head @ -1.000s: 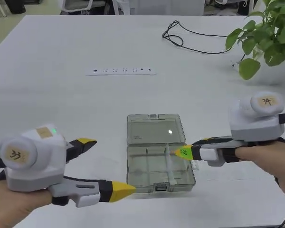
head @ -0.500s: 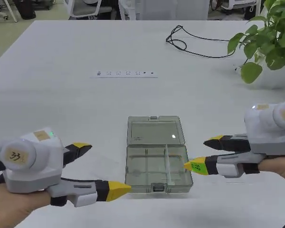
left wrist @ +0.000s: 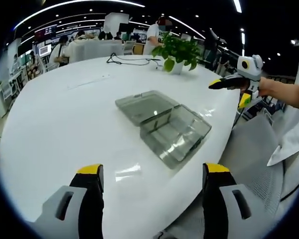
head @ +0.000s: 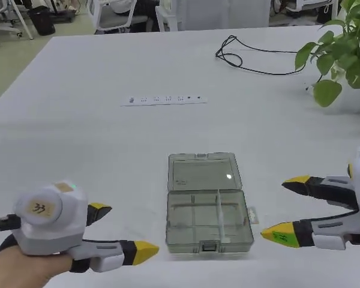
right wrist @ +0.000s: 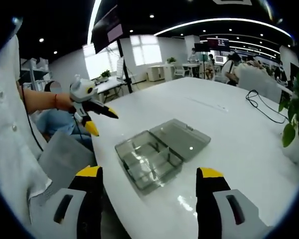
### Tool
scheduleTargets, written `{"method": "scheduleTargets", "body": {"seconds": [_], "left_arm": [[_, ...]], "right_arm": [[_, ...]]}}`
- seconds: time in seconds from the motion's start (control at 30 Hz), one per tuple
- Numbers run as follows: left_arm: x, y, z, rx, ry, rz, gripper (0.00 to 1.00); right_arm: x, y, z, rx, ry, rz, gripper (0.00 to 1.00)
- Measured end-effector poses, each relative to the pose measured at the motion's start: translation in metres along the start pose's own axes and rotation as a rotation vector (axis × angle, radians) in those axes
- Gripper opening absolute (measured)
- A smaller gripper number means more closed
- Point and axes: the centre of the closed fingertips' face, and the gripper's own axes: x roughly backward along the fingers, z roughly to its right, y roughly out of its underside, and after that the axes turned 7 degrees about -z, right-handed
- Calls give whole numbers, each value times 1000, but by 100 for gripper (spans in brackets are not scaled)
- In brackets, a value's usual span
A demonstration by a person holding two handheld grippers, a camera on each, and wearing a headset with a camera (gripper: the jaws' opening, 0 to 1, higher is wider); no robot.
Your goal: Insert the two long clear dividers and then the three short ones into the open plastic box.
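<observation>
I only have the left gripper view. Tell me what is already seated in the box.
Observer: In the head view, one clear divider stands in the box. It runs from the hinge side to the latch side, right of the middle.
Operator: Now report the right tool.
Observer: The right gripper view shows it open with nothing between the jaws, aimed at the box.

Open plastic box ahead of spread left claw
</observation>
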Motion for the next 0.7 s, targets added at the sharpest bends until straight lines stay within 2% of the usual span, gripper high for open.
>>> {"method": "scheduleTargets", "body": {"seconds": [0.03, 0.1, 0.23, 0.4, 0.5, 0.53, 0.7], "left_arm": [[-1, 4, -2, 11, -9, -27, 81], [-7, 5, -7, 5, -21, -34, 77], [-16, 17, -17, 46, -63, -121, 71], [-28, 26, -24, 40, -111, -204, 61], [-35, 27, -27, 50, -133, -218, 59], [-37, 31, -31, 58, -152, -243, 57], [-42, 37, -35, 77, -177, -277, 50]], "right_arm": [[1, 1, 0, 6, -1, 4, 77], [2, 4, 1, 24, 3, 11, 78], [5, 11, 3, 45, 7, 14, 79], [8, 14, 6, 39, 12, 37, 79], [9, 15, 7, 36, 16, 42, 79], [9, 16, 8, 34, 16, 44, 79], [9, 16, 8, 26, 21, 61, 78]]}}
